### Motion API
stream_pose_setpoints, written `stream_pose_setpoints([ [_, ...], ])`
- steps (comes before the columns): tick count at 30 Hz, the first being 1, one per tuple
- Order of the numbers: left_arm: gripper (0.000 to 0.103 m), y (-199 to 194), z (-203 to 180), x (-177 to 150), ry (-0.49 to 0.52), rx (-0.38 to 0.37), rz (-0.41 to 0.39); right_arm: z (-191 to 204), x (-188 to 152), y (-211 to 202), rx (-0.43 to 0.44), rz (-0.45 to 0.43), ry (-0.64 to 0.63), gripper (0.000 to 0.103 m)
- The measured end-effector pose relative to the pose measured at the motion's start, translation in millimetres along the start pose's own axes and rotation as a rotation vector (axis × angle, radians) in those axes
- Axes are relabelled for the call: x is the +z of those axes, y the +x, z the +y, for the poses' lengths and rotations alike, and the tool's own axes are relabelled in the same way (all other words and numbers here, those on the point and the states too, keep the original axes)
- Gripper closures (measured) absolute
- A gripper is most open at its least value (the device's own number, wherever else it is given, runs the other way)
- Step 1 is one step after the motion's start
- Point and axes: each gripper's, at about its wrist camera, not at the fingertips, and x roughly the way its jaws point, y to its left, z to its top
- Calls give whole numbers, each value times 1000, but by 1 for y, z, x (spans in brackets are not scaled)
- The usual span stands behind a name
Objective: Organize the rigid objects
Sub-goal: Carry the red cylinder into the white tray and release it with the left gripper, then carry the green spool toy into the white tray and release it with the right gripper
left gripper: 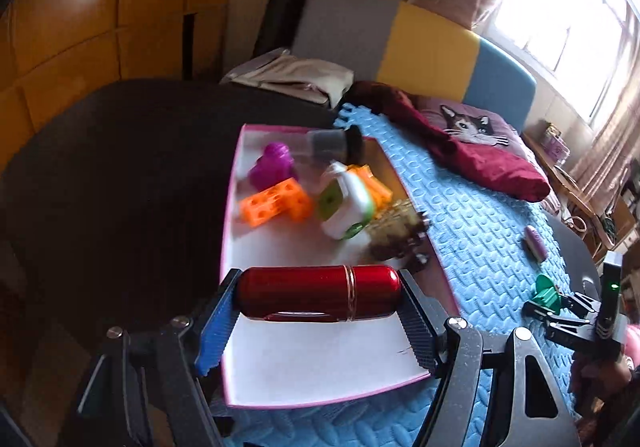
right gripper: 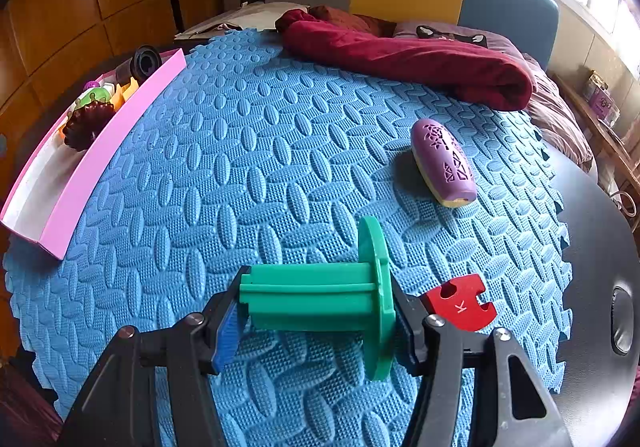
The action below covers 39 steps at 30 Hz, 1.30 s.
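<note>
Jaws around glossy red capsule (left gripper: 318, 293)

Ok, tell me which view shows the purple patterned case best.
The right wrist view: the purple patterned case lies large and sharp on the blue mat, its cut-out pattern clear. The left wrist view shows it only small and blurred near the right edge.

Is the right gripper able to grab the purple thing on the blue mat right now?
Probably not yet. The right gripper is already shut on the green spool, so its fingers are full. The purple case lies in the open on the blue mat, nothing blocking it.
</note>
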Motion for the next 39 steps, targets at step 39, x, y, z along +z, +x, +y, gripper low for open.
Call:
stream_pose_setpoints([
  [39,21,39,5,3,58,133,11,1,0,0,0,-2,-3,43],
])
